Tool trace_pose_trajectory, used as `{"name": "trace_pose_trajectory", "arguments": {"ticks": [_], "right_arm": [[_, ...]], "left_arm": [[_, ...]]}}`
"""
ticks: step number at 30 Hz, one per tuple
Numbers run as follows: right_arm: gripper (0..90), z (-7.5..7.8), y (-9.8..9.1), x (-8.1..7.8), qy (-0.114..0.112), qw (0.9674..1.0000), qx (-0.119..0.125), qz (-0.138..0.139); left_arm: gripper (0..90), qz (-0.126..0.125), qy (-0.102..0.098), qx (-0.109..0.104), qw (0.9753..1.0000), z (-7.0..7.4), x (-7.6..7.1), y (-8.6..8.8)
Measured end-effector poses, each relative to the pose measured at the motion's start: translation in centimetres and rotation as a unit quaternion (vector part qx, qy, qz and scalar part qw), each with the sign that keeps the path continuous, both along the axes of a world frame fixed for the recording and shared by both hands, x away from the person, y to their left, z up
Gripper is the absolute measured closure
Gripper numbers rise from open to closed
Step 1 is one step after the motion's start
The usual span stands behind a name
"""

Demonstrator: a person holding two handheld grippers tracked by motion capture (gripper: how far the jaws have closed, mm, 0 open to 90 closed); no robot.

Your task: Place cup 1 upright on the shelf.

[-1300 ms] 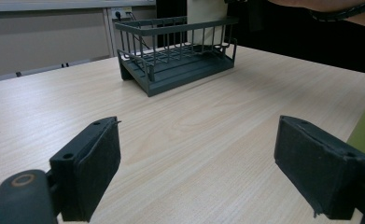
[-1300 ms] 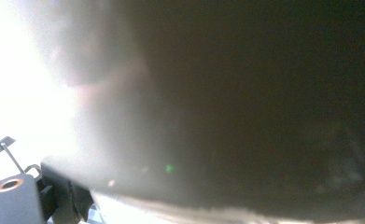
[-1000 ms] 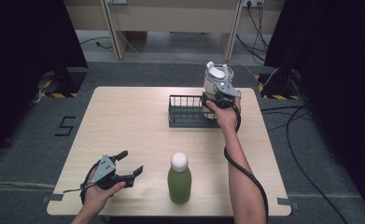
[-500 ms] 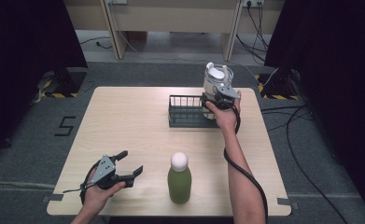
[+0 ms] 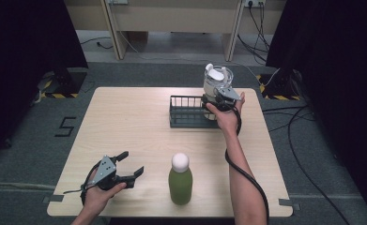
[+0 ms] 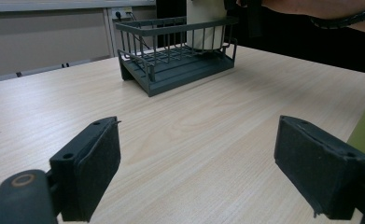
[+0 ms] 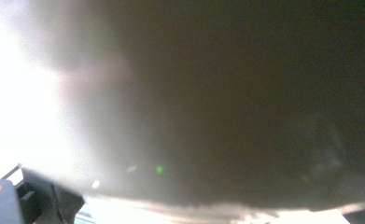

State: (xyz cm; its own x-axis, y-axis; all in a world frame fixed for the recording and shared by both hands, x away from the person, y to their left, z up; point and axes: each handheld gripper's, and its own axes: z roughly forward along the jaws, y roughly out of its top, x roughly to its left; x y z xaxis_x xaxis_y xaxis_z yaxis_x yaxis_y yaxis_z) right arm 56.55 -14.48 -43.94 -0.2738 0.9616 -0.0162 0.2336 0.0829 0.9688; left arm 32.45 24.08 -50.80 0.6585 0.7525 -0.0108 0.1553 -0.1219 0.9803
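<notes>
Pale wood-grain table (image 5: 139, 122) on grey carpet. Dark wire rack (image 5: 187, 112) holds a white jug (image 5: 215, 84); right claw (image 5: 217, 101), just opening, flanks it; left claw (image 5: 127, 169) gapes wide.

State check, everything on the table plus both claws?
Bottle: upright, capped, near the front edge.
Jar: upright, lid on, standing in the rack's right end.
Rack: flat on the table, holding the jar alone.
Left claw: open, nothing between its jaws, low at the table's front left.
Right claw: at the jar, jaws have just been opening; whether the pads press on it is unclear.
</notes>
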Motion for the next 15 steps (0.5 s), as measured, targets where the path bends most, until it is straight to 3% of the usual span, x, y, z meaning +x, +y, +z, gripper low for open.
{"name": "trace_pose_trajectory", "arguments": {"ticks": [15], "right_arm": [[0.1,0.3,-0.4,-1.1,-0.009,0.9998,-0.014,0.014]], "left_arm": [[13.7,0.0,-0.001,0.001,1.0,0.0,0.0,-0.1]]}}
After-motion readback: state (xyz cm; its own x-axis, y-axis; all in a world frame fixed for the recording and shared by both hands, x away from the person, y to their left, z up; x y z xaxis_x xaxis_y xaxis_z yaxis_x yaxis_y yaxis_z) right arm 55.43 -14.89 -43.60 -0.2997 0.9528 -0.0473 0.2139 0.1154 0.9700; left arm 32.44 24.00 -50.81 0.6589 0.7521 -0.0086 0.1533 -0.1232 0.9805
